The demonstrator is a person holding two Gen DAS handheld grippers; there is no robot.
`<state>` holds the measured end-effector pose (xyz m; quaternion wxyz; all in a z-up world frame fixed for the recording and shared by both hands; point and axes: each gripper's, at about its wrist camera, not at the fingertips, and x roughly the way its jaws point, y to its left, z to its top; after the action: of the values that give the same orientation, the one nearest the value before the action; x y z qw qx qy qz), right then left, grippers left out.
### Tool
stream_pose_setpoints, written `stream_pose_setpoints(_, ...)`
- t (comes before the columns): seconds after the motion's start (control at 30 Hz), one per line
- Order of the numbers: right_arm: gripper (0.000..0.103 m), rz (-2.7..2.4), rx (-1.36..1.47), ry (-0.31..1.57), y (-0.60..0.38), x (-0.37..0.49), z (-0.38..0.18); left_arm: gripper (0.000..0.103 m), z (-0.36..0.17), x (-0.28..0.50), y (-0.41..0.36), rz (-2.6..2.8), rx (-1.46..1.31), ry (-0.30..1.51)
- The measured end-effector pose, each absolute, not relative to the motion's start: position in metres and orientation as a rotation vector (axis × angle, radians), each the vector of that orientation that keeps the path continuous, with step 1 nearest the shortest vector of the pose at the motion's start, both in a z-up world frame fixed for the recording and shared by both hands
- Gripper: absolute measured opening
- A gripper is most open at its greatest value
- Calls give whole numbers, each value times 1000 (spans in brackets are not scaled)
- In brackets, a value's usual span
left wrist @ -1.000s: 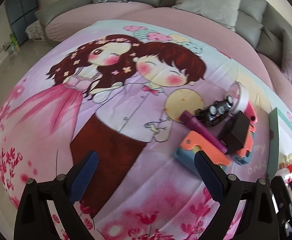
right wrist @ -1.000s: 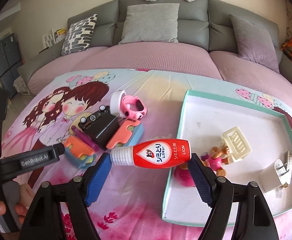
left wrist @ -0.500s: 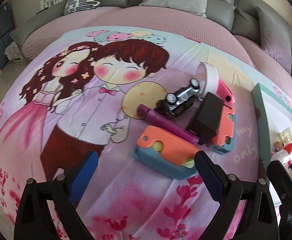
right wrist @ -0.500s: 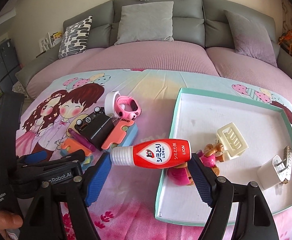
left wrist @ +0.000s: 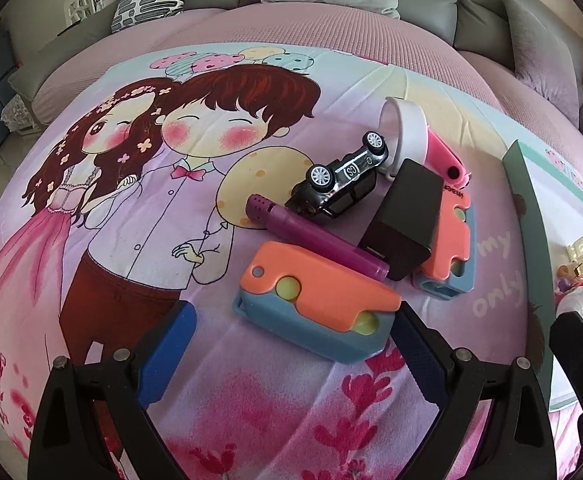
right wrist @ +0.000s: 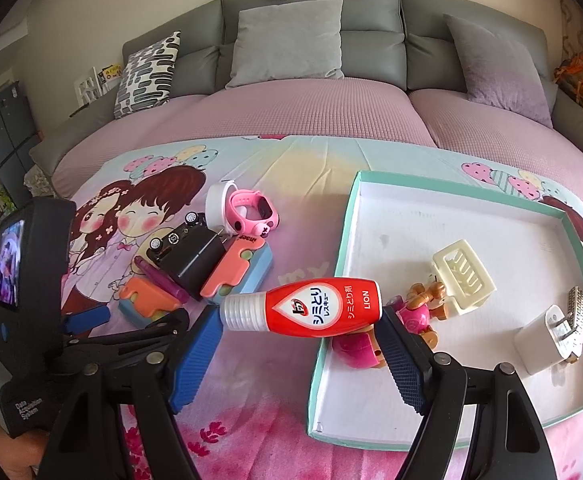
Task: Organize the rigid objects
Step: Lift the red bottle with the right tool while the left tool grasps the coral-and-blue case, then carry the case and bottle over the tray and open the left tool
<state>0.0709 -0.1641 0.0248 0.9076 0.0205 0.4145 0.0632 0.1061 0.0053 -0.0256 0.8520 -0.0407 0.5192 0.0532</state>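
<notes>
The right gripper (right wrist: 299,344) pinches a red bottle (right wrist: 311,308) crosswise between its blue pads, cap toward the left pad, base against the right one; the bottle hangs over the near left edge of the tray (right wrist: 331,292). The tray, a shallow white box with a teal rim, lies on a cartoon-print blanket (right wrist: 259,380). Inside the tray, just behind the bottle, sits a pink and orange toy figure (right wrist: 415,312); beyond that figure a cream clip (right wrist: 463,276) lies tilted, and toward the tray's right side a white plug (right wrist: 543,332) rests touching a small metal piece (right wrist: 577,304). Left of the tray, the left gripper (left wrist: 291,356) hangs with its jaws spread wide and nothing between them, low over the blanket. Just past its pads lies an orange and blue block (left wrist: 315,304), the nearest item of a pile that sits left of the tray. Behind the block a purple stick (left wrist: 315,240) lies slantwise, its far end on the blanket and its near end against a black box (left wrist: 407,216). The box leans on a second orange and blue block (left wrist: 451,240), the piece of the pile closest to the tray. Farther back a black toy car (left wrist: 343,176) lies on its side, wheels up, touching the box. Behind the car stands a white ring (left wrist: 407,132) with a pink watch (right wrist: 255,212) beside it. Beyond the blanket runs a grey sofa (right wrist: 311,52) with cushions.
</notes>
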Motion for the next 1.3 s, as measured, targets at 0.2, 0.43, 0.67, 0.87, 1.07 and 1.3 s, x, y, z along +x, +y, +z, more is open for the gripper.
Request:
stream_pose_setpoints(0.2, 80, 132, 43, 867, -164, 72, 23, 97, -26, 106, 8, 133, -87, 1090)
stream_pose_setpoints(0.43, 80, 133, 44, 872, -164, 72, 22, 97, -28, 108, 12, 137, -90, 1077)
stream_pose_setpoints(0.67, 80, 134, 44, 873, -164, 72, 22, 76, -24, 108, 16, 145, -108, 1062)
stream_pose_setpoints(0.87, 80, 134, 46, 873, -164, 72, 22, 76, -23, 107, 16, 146, -109, 1061)
stream_pose_setpoints(1.07, 80, 136, 48, 873, -164, 72, 22, 75, -19, 105, 15, 149, -109, 1050)
stream_pose_setpoints(1.3, 80, 136, 58, 867, -166, 71, 24, 75, -5, 101, 14, 150, -107, 1012)
